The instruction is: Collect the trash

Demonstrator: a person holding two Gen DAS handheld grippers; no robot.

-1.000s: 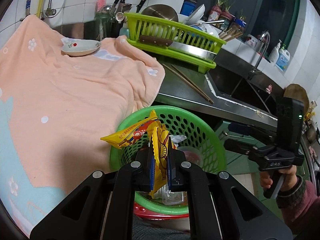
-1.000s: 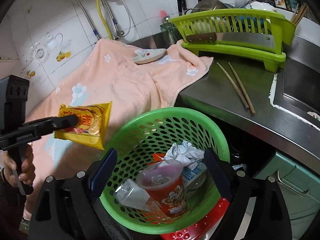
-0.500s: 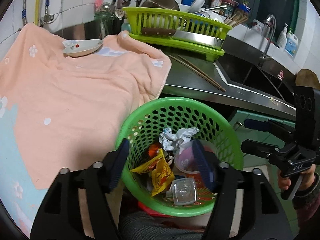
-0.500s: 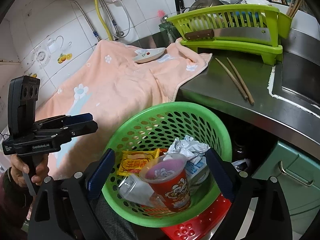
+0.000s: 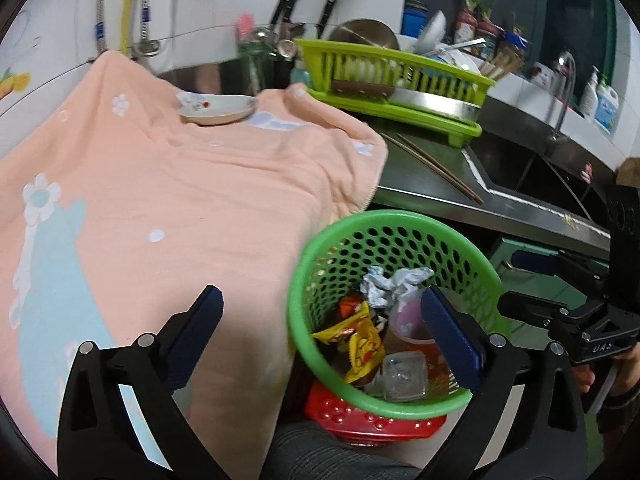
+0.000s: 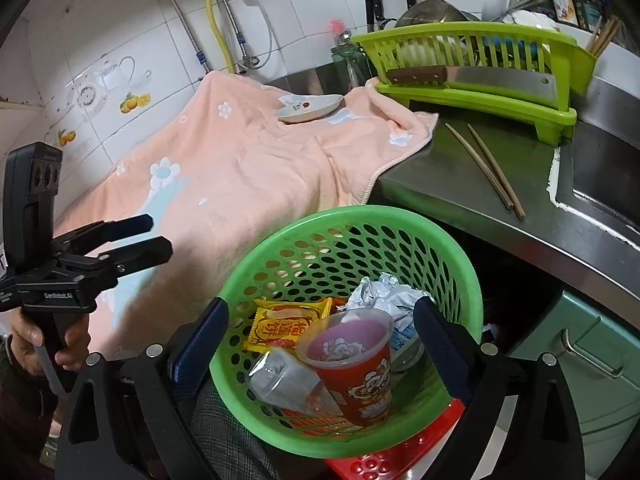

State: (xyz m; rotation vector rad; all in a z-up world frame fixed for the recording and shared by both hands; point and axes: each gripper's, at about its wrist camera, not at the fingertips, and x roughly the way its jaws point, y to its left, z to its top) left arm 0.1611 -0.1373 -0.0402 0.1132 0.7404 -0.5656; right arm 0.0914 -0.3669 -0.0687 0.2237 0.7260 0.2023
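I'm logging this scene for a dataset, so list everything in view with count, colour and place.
basket: one, green, below the counter edge
snack wrapper: one, yellow, in basket
cup: one, red, in basket
crumpled paper: one, white, in basket
towel: one, peach, over the counter
plate: one, white, on towel
dish rack: one, lime, on counter
cleaver: one, steel, against rack
chopsticks: two, wooden, on counter
stool: one, red, under basket
left hand-held gripper: black, open, empty
right hand-held gripper: black, open, over basket

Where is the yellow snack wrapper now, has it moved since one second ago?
Yes. The yellow snack wrapper dropped from the left claw into the green basket, beside the red cup.
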